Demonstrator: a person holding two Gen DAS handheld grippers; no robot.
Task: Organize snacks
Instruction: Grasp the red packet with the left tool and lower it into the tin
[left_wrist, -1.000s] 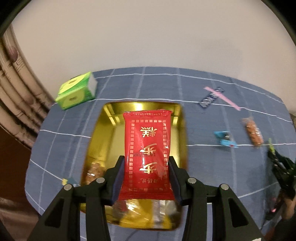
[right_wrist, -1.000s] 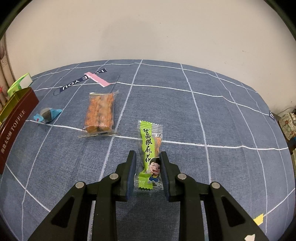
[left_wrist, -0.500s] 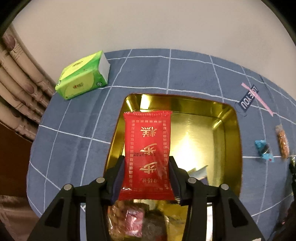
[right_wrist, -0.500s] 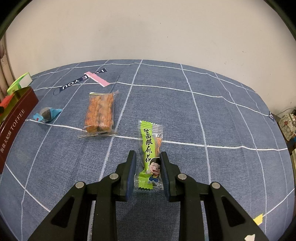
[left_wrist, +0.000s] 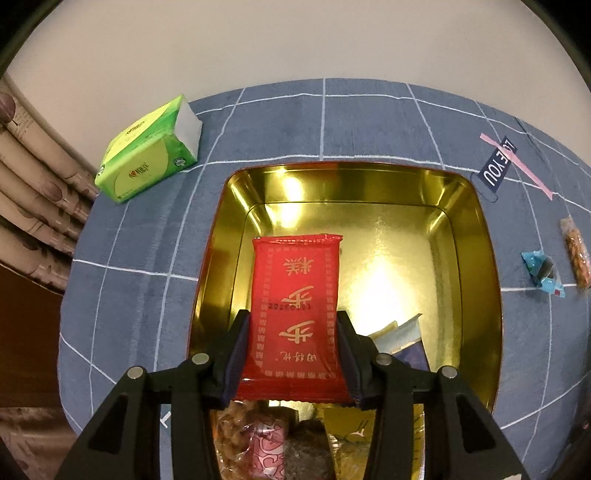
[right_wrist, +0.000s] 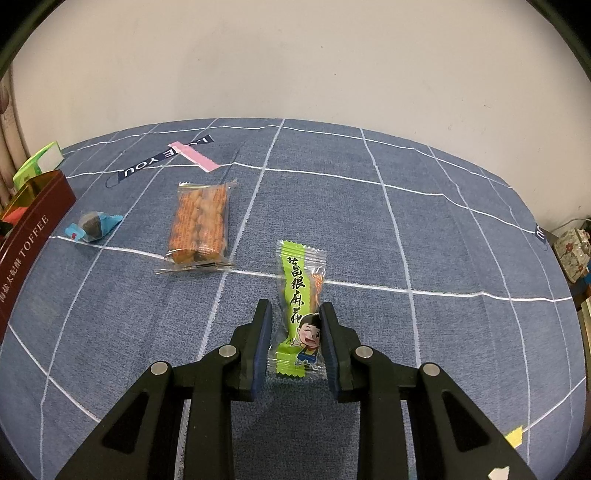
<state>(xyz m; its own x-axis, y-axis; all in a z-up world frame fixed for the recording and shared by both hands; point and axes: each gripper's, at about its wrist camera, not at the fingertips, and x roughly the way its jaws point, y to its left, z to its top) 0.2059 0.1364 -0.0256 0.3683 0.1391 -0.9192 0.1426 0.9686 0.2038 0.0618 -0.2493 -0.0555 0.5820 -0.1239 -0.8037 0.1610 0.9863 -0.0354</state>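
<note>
The left claw (left_wrist: 293, 356) grips the red packet (left_wrist: 295, 314) by its long edges over the gold tin (left_wrist: 476, 280), which sits near the desk's left edge. Lower it flat onto bare floor beyond the snacks already heaped at the near wall, then let go (its film looks slippery). The right claw (right_wrist: 295, 347) pinches the green packet (right_wrist: 301, 295), mid-desk, by its lower half; lift it straight, since the far end may droop.

I read "TOFFEE" in pale letters on the maroon tin wall (right_wrist: 31, 236), far left. "YOU" shows on the dark blue strip (right_wrist: 147, 167). Printing on the green snack packet (right_wrist: 301, 295) and red packet (left_wrist: 295, 314) is Chinese characters.
</note>
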